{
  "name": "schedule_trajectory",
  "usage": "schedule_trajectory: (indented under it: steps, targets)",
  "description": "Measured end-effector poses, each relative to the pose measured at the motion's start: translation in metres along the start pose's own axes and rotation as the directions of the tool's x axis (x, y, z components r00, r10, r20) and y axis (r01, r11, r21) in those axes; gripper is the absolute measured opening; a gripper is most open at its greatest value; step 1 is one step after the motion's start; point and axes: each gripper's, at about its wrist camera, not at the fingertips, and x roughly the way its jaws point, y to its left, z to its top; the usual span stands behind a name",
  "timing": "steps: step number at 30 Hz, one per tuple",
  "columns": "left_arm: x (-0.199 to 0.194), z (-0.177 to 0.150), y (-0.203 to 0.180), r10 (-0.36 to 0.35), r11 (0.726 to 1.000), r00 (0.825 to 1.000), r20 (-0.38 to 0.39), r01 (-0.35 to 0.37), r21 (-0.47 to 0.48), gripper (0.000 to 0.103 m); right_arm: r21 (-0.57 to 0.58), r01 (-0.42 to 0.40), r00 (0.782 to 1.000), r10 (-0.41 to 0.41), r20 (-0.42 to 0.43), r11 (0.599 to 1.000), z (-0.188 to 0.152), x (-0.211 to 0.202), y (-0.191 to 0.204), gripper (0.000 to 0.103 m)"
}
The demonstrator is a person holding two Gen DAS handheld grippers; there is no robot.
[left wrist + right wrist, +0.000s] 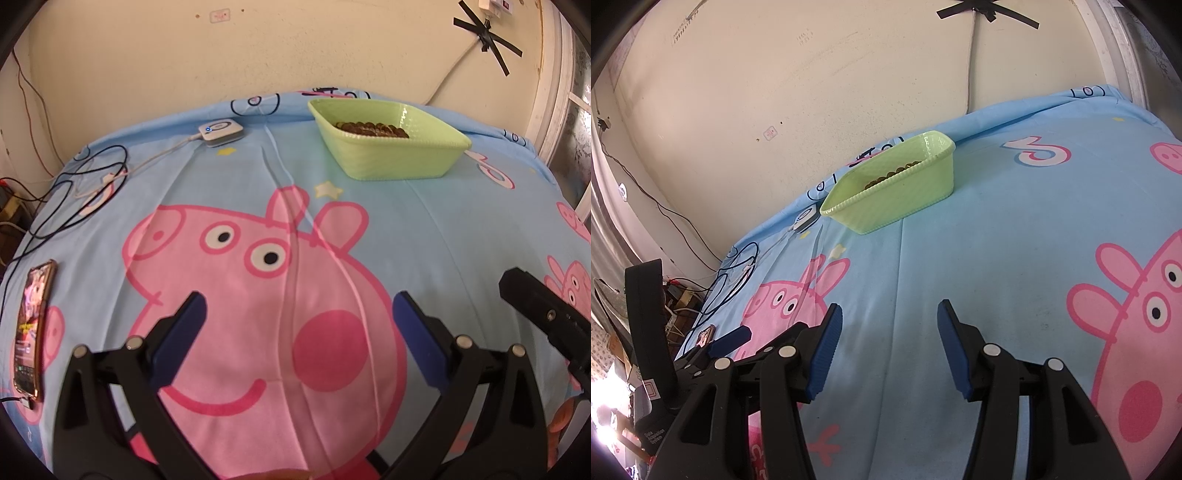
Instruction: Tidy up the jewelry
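Note:
A light green plastic basket (pixel 402 162) stands at the far side of the bed, near the wall. Brown-gold jewelry (pixel 371 129) lies in its bottom. The basket also shows in the right wrist view (pixel 897 199), with the jewelry (pixel 890 174) just visible over its rim. My left gripper (pixel 299 314) is open and empty, low over the pink pig print, well short of the basket. My right gripper (pixel 890 314) is open and empty over the blue sheet. The left gripper's blue fingertip (pixel 733 338) shows at the left of the right wrist view.
A blue cartoon-pig bedsheet (pixel 229 177) covers the bed. A phone (pixel 31 328) lies at its left edge. A small white device (pixel 220 131) with cables (pixel 88 184) sits at the far left. A beige wall stands behind. The right gripper's black body (pixel 546 314) shows at the right.

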Motion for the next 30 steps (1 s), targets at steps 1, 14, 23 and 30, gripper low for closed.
schedule_trajectory:
  steps: [1, 14, 23, 30]
  targets:
    - [0.0003, 0.0006, -0.0008, 0.0, 1.0, 1.0, 0.0, 0.0, 0.002, 0.097, 0.0, 0.0, 1.0, 0.0, 0.0, 1.0, 0.0, 0.0004, 0.0005, 0.029]
    - [0.0005, 0.0005, -0.0011, 0.002, 1.0, 1.0, 0.0, -0.002, 0.009, 0.097, 0.002, 0.001, 1.0, -0.001, 0.001, 1.0, -0.0008, 0.0002, 0.0006, 0.029]
    - [0.0004, 0.0004, -0.0014, 0.003, 1.0, 1.0, -0.001, -0.003, 0.009, 0.097, 0.003, 0.002, 1.0, -0.002, 0.003, 1.0, -0.0014, 0.0005, 0.0006, 0.029]
    - [0.0, -0.0002, -0.002, 0.004, 1.0, 1.0, 0.0, -0.004, 0.01, 0.097, 0.004, 0.002, 1.0, -0.002, 0.003, 1.0, -0.0019, 0.0009, 0.0007, 0.029]
